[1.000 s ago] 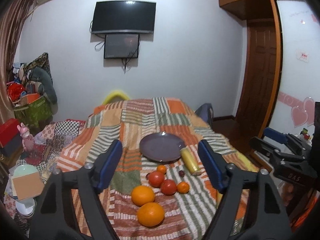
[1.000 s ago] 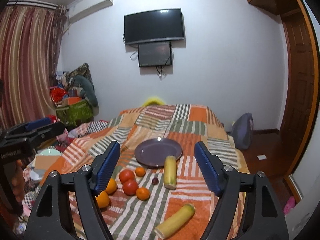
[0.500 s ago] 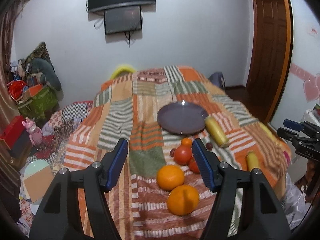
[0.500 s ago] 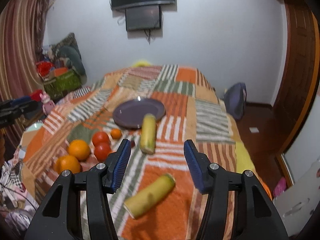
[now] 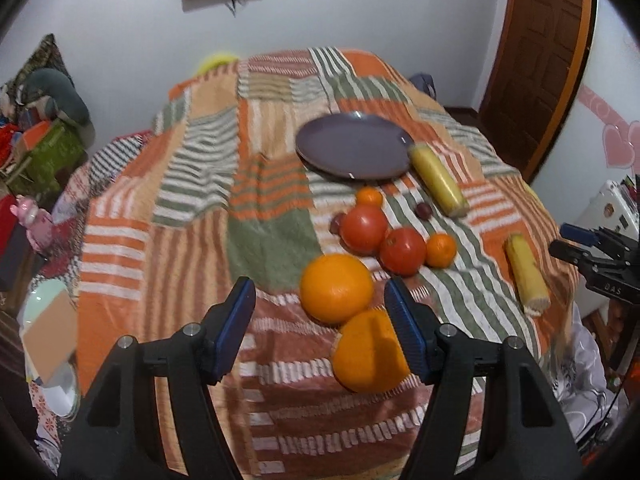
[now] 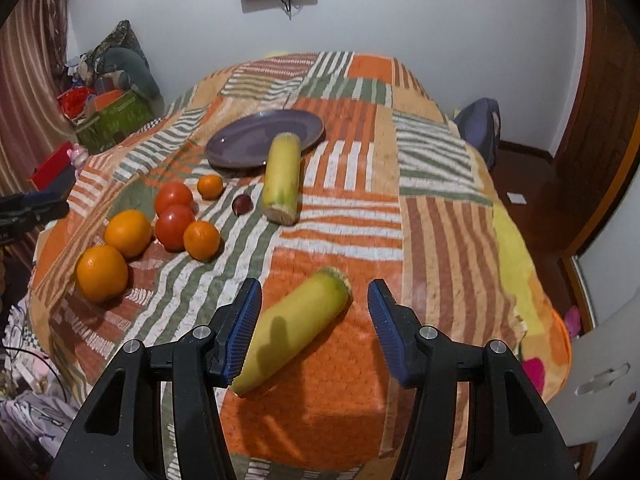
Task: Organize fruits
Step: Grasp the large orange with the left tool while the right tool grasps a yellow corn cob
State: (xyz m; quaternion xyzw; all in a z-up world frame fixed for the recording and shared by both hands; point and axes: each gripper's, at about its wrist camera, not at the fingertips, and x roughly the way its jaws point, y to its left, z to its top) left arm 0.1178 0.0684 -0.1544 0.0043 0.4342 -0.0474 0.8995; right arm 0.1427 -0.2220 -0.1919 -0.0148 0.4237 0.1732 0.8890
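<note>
Both of my grippers have dropped toward the bed over the last second, and the spread now fills the lower part of each view instead of sitting far off. My left gripper (image 5: 320, 320) has its jaws wide apart and empty; the nearest big orange (image 5: 370, 350) sits low between them, partly behind the right-hand finger, with the second big orange (image 5: 337, 288) touching it just beyond. My right gripper (image 6: 314, 322) is likewise open and holds nothing, and the near corn cob (image 6: 292, 330) lies slanted on the blanket (image 6: 440, 240) between its jaws, its lower end by the left-hand finger.

I read that as both hands lining up for a first pick, one on an orange, one on the cob.

Farther out, two tomatoes (image 5: 363, 229) (image 5: 402, 251) sit touching, with a small orange (image 5: 441, 250) beside them, another small orange (image 5: 369, 197) behind, and a dark plum (image 5: 423, 210) near. The second cob (image 6: 282, 176) rests with its far end against the purple plate (image 6: 240, 144). The plate itself is bare, so no fruit has been sorted yet.
</note>
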